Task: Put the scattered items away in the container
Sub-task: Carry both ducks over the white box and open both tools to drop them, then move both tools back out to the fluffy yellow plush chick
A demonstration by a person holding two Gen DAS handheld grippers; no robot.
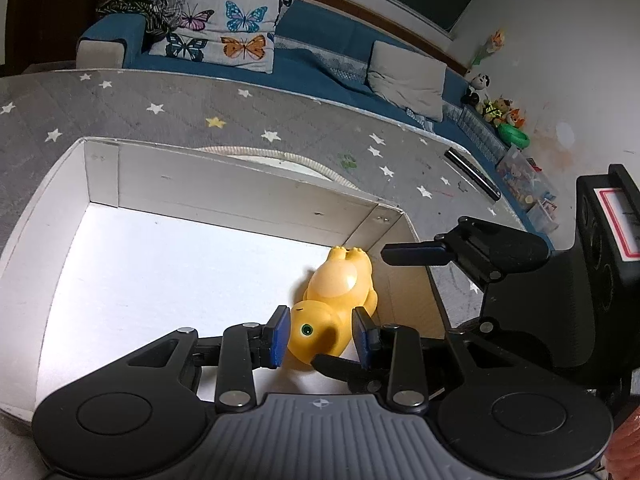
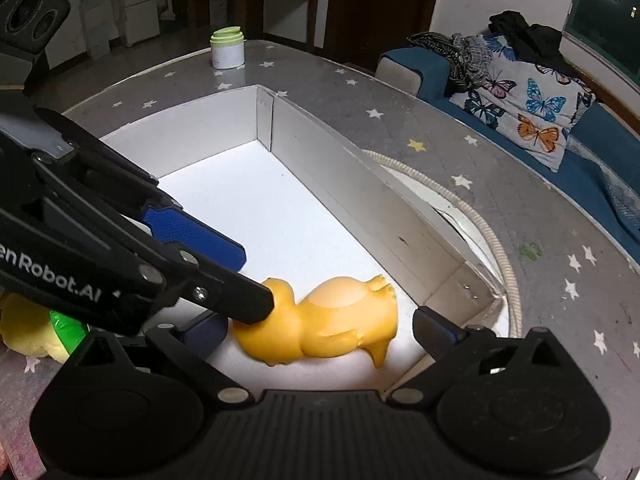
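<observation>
Left claw [image 1: 320,336] spread loosely round the head of the yellow toy [image 1: 336,292]: left pad [image 1: 280,336] close against it, a sliver of gap at the right pad, so no firm pinch by the look of it. Toy lying on its back between the fingers and running on ahead of them, on the floor of the white box [image 1: 240,196], feet towards the corner ahead and to the right.

Right claw [image 2: 320,332] spread wide, holding nothing, toy lying crosswise between and just ahead of its fingertips. Left claw crossing in from its left, one black finger touching the toy's head.

Risks, as judged:
- Dragging the toy back out if the left claw lifts with a pad snagged on the head.
- Knocking the two claws together, crowded as they are over the same corner.
- Clipping the box wall just right of the right claw and shoving the box.
- Overlooking the yellow-green plush [image 2: 36,332] left of the right claw, outside the box.
</observation>
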